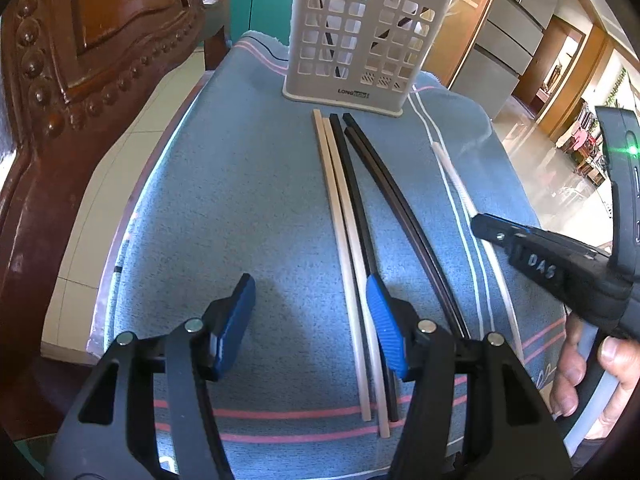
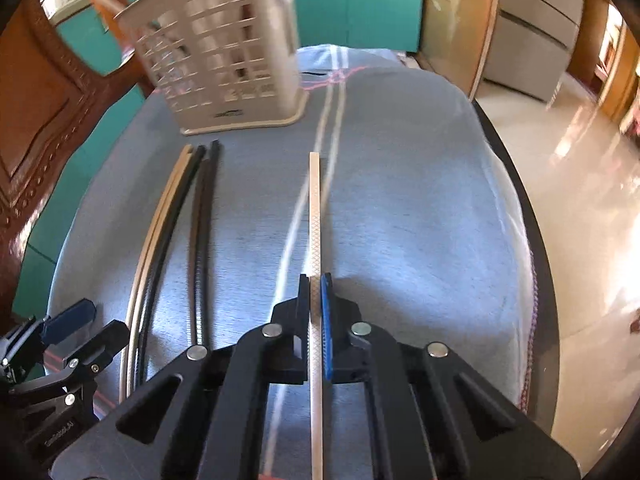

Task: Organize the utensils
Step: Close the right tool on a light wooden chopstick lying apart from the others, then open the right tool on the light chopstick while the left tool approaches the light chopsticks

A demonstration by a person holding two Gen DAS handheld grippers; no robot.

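Task looks partly done: on the cloth-covered worktop (image 1: 248,184) the holder (image 1: 360,36) already has some dark sticks, five chopsticks (image 1: 348,216) lie loose in front, right hand-held gripper (image 2: 316,300) is clamped on a pale chopstick (image 2: 315,216), left hand-held gripper (image 1: 310,320) gapes half-wide, empty.

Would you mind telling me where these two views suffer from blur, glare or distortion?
Left wrist view: sharp; fisheye bows the straight black chopsticks. Right wrist view: motion blur smears the beige slotted plastic utensil holder; sun glare whitens the glossy tiled floor.
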